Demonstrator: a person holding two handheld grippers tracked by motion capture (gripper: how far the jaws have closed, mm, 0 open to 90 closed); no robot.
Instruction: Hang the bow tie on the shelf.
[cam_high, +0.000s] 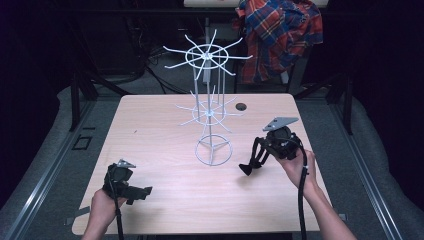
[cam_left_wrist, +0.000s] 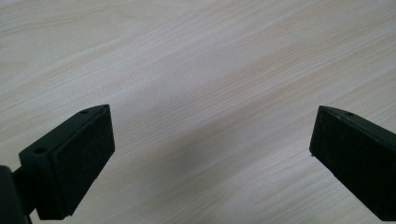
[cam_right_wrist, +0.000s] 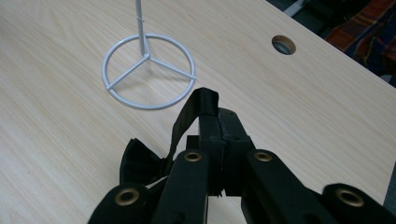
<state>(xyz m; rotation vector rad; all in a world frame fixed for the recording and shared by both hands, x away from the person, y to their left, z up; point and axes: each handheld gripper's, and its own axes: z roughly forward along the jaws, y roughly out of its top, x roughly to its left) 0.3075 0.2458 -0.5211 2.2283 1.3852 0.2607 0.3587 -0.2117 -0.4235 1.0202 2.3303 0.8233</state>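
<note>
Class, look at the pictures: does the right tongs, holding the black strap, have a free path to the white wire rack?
Probably yes: the right tongs, shut on the black strap, sits beside the white wire rack, with bare table between.

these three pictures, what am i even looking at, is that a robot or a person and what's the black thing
It is a person, not a robot. Each hand holds a two-jaw grasping tool with a small camera on it.

The high view looks down on a wooden table from above; the forearms enter from the bottom. The other two pictures look along each tool's own jaws.

On the table stands a white wire rack with two tiers of spokes on a ring base. A plaid shirt hangs behind the table.

The left tool is open, with bare tabletop between its jaws. The right tool is shut on a black strap, which ends in what looks like a bow tie, lifted near the rack's base.
</note>
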